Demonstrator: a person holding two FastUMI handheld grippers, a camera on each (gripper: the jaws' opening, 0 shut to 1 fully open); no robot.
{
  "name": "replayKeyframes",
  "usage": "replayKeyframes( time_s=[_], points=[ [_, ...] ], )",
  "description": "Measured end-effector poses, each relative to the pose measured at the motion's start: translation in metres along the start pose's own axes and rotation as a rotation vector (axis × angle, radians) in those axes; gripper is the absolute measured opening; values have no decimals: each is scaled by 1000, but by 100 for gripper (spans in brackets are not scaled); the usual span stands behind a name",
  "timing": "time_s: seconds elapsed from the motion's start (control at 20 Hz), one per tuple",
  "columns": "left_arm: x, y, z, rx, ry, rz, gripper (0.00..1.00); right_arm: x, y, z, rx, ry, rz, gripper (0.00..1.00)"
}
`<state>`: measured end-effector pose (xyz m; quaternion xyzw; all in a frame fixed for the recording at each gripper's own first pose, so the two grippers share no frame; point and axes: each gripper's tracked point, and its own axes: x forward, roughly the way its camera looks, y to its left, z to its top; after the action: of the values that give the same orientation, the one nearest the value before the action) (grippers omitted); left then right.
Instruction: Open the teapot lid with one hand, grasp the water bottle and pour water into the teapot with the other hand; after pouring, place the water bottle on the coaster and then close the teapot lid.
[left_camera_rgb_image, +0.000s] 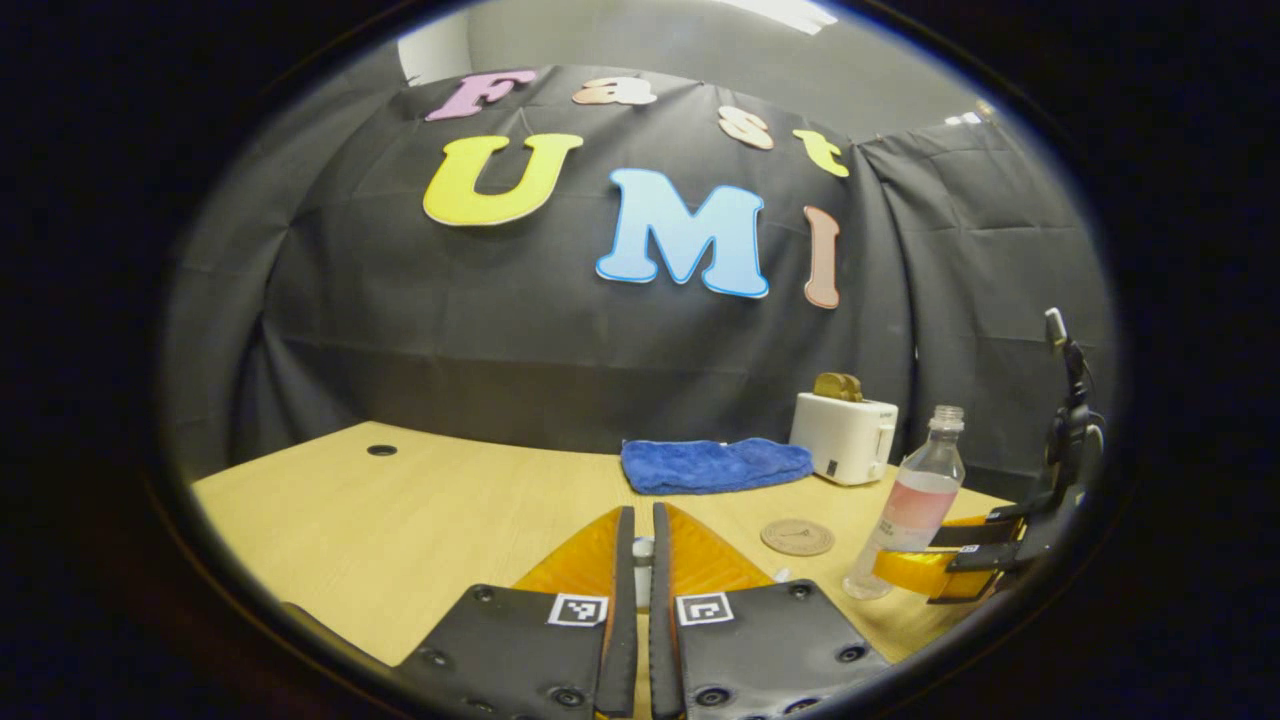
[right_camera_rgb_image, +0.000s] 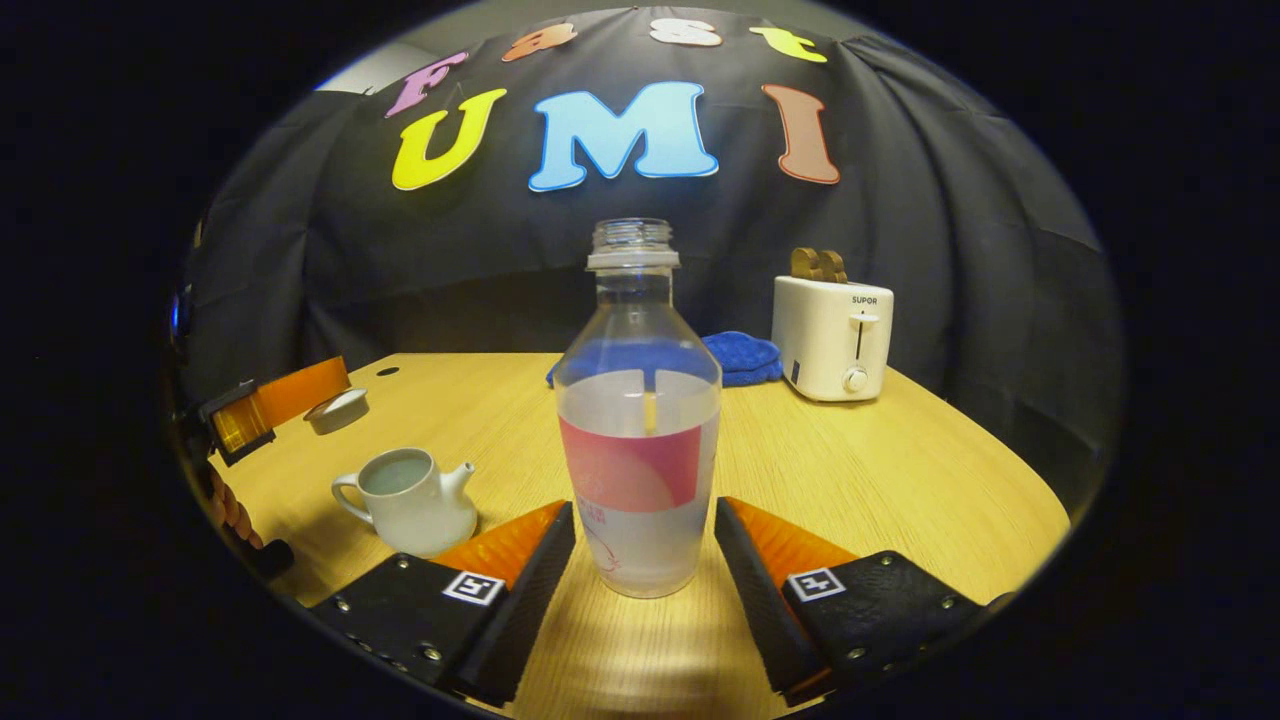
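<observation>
The water bottle (right_camera_rgb_image: 638, 430) stands upright and uncapped on the wooden table (right_camera_rgb_image: 900, 470), partly filled. It wears a pink label whose small print is too fine to make out. The right gripper (right_camera_rgb_image: 645, 515) is spread wide around the bottle's lower half, one finger on each side, and a gap shows between each finger and the plastic. Each gripper carries small black-and-white square markers near its fingers.

Behind the bottle and to its right, the white toaster (right_camera_rgb_image: 832, 338) has a short word printed on its front and brown slices in its slots. The blue cloth (right_camera_rgb_image: 740, 355) lies folded directly behind the bottle, just left of the toaster.

To the bottle's left, the white teapot (right_camera_rgb_image: 410, 500) sits open-topped with its spout pointing towards the bottle. Beyond it, further left of the bottle, the teapot lid (right_camera_rgb_image: 337, 410) is held clear of the pot. The left gripper (left_camera_rgb_image: 642, 515) is drawn narrow, and a small white part is pinched between its fingers.

The left gripper view adds the round coaster (left_camera_rgb_image: 797, 537), bare, near the bottle on the side towards the cloth. A broad bare stretch of tabletop runs from the bottle out to the far left edge. To the bottle's right the table curves away to a rounded edge with open wood between.
</observation>
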<state>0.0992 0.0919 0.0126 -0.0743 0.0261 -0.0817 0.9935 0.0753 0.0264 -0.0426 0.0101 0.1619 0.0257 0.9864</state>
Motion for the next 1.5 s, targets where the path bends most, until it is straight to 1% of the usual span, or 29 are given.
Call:
replayKeyframes(
  time_s=[0.05, 0.1, 0.15, 0.25, 0.35, 0.4, 0.45, 0.5, 0.55, 0.7, 0.9, 0.95, 1.2, 1.35, 1.5],
  points=[
    [0, 1, -3, -5, 5, -4, 12, 1, 0, -2, 3, 10, -6, 82],
    [0, 1, -4, -11, 10, -7, 12, -2, -1, 0, -2, 6, -13, 81],
    [0, 0, -5, -14, 13, -10, 11, 0, 0, -2, -14, 10, -22, 76],
    [-1, -2, -7, -20, 14, -17, 11, -3, 0, -1, -36, 6, -38, 74],
    [-1, -4, -7, -17, 13, -21, 12, -4, 0, -1, -59, 3, -55, 74],
    [0, -4, -8, -17, 15, -21, 11, -4, 1, 0, -80, 2, -59, 74],
    [-1, -3, -8, -21, 15, -20, 12, -4, 1, 0, -111, 0, -72, 74],
    [-1, -1, -8, -24, 14, -18, 12, -4, -1, 2, -147, -1, -93, 74],
    [0, 1, -8, -30, 13, -16, 12, -4, -4, 2, -192, -2, -111, 70],
    [0, 4, -9, -44, 14, -11, 11, -5, -10, 6, -355, 2, -180, 70],
    [-1, 8, -8, -53, 12, -3, 12, -8, -10, 12, -661, -34, -270, 71],
    [-1, 9, -7, -56, 12, -1, 12, -8, -9, 14, -711, -48, -280, 70],
    [-1, 19, -6, -87, 17, 9, 11, -11, 4, 27, -857, -73, -261, 70],
    [-2, 24, -7, -107, 27, 4, 11, -9, 3, 37, -1005, -65, -275, 70],
    [-3, 33, -4, -112, 23, 17, 12, -7, 0, 43, -1147, -49, -278, 70]
  ],
)
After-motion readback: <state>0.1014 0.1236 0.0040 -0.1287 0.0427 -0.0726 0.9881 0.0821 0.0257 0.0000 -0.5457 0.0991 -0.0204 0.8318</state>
